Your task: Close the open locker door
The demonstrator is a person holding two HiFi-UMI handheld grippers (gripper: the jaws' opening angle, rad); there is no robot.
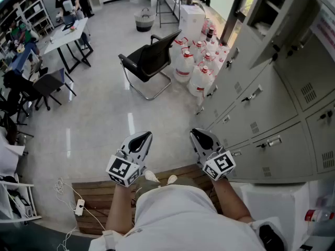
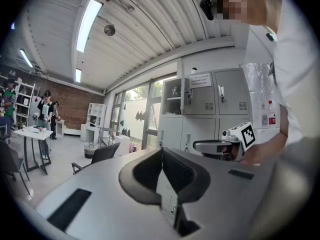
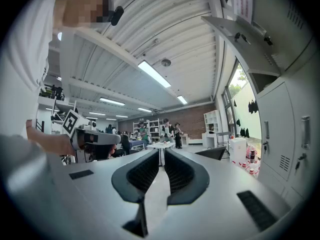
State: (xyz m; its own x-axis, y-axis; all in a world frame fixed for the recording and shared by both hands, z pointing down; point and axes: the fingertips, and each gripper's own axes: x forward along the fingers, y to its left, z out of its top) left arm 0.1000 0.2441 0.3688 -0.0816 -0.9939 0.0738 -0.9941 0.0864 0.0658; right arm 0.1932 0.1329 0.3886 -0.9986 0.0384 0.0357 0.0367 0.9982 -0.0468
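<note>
A wall of grey lockers [image 1: 272, 109] runs down the right of the head view. One upper locker door [image 1: 276, 31] stands swung outward, with its compartment [image 1: 268, 4] open behind it. That door also shows high in the right gripper view [image 3: 240, 34], and the open compartment shows in the left gripper view [image 2: 174, 95]. My left gripper [image 1: 141, 138] and right gripper [image 1: 198, 135] are held low in front of the person's body, side by side, well short of the lockers. Both are shut with nothing between the jaws [image 2: 161, 152] [image 3: 162, 153].
A black chair [image 1: 152, 61] and several water jugs [image 1: 196, 69] stand on the floor ahead by the lockers. A wooden pallet [image 1: 99, 195] lies under the person, with cables [image 1: 78, 205] at its left. White tables [image 1: 65, 35] and people are far left.
</note>
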